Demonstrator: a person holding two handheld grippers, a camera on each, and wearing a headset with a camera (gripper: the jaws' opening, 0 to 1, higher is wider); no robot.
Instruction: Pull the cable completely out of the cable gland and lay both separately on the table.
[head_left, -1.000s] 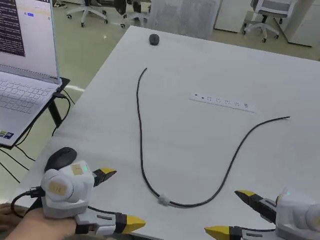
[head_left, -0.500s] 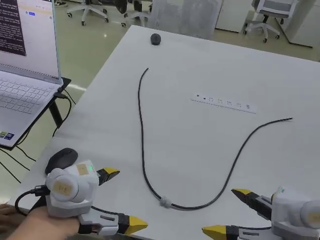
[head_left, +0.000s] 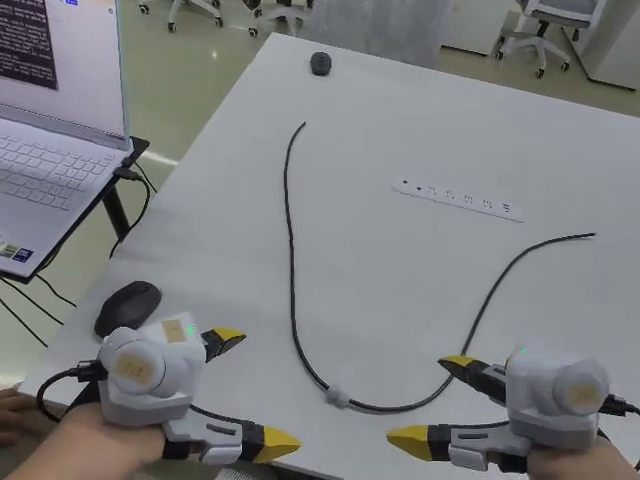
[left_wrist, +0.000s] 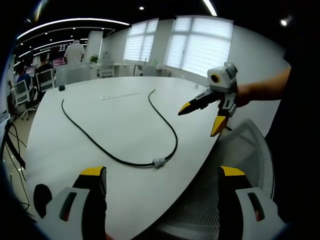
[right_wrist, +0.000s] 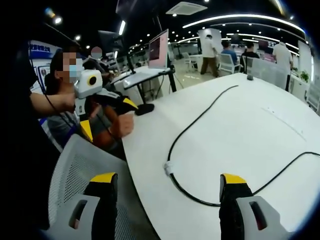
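On the white table, a thin black cable threads a grey gland; left gripper and right gripper spread empty

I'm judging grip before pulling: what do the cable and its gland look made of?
Cable: likely a black rubber or PVC sheath with a matte finish; it lies in loose, soft curves. Cable gland: pale grey, probably plastic, but too small to tell for sure.
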